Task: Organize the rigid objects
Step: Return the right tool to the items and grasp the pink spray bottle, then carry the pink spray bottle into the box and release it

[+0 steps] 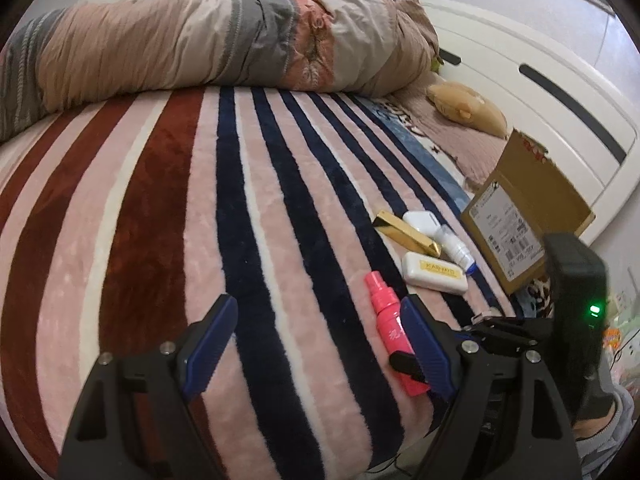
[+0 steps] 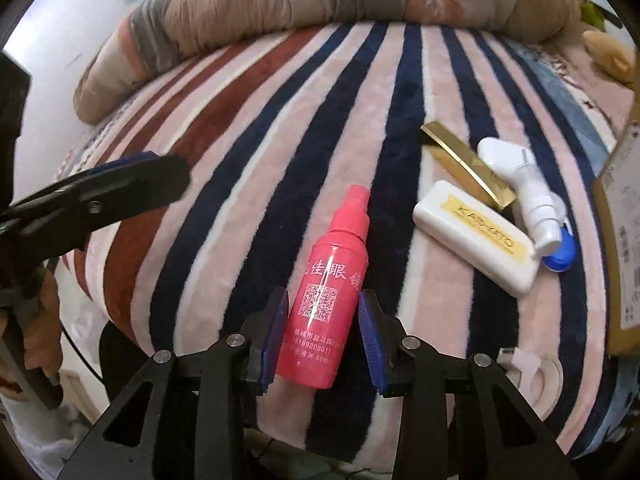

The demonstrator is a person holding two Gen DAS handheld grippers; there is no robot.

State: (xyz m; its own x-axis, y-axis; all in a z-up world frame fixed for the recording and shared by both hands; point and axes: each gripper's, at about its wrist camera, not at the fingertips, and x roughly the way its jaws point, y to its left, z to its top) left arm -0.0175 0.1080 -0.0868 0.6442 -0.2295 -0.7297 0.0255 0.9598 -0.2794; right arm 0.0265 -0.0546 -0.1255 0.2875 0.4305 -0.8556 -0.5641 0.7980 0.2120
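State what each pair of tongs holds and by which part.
Right tongs straddle the pink spray bottle at its lower body; whether they clamp it cannot be told. Left tongs are open, holding nothing.

Striped fleece blanket (image 1: 168, 216) covers the bed, bands of pink, maroon, navy and white; rumpled beige-and-grey quilt (image 1: 200, 44) heaped along its far edge; tan plush toy (image 1: 466, 106) lies near the white headboard (image 1: 532, 80); green indicator light (image 1: 595, 311) glows at right.

Soft even daylight, fisheye-warped edges, slight blur
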